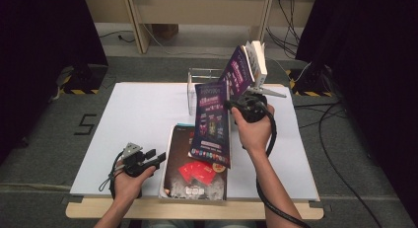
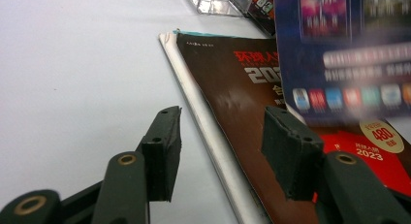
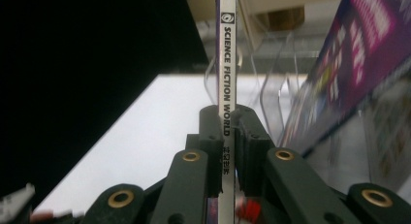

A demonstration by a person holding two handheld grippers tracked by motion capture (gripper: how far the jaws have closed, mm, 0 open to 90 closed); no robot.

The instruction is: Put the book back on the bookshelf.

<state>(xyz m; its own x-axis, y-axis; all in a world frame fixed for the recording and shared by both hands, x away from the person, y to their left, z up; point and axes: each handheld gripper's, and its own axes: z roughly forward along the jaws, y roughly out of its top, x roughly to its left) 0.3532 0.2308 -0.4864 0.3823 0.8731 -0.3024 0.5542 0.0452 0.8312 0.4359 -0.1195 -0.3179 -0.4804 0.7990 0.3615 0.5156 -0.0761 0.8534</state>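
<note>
1. High view: the right claw (image 1: 245,100) is raised over the far middle of the white surface (image 1: 133,119), pinching a purple magazine (image 1: 213,122) by its spine. The magazine hangs open, its cover falling toward the near side, its other pages fanned up and to the far right. Its long axis runs near-to-far, tilted. Just beyond it, on the far side, stands a clear acrylic rack (image 1: 199,82). The rack is the nearest place to set the magazine, so I judge the coming move turns on carrying it a little farther and to the left.

2. High view again: the left claw (image 1: 153,159) rests low at the near left, spread and empty, just beside the left edge of a brown magazine (image 1: 194,171) lying flat on the surface.

3. Left gripper view: the left claw (image 2: 220,141) is spread across the pale spine edge of the brown magazine (image 2: 232,103), not gripping it. The purple magazine (image 2: 349,54) hangs above, blurred.

4. Right gripper view: the right claw (image 3: 227,132) is pressed on the upright spine of the purple magazine (image 3: 226,64), lettered "SCIENCE FICTION WORLD". The rack (image 3: 271,88) lies straight ahead.
</note>
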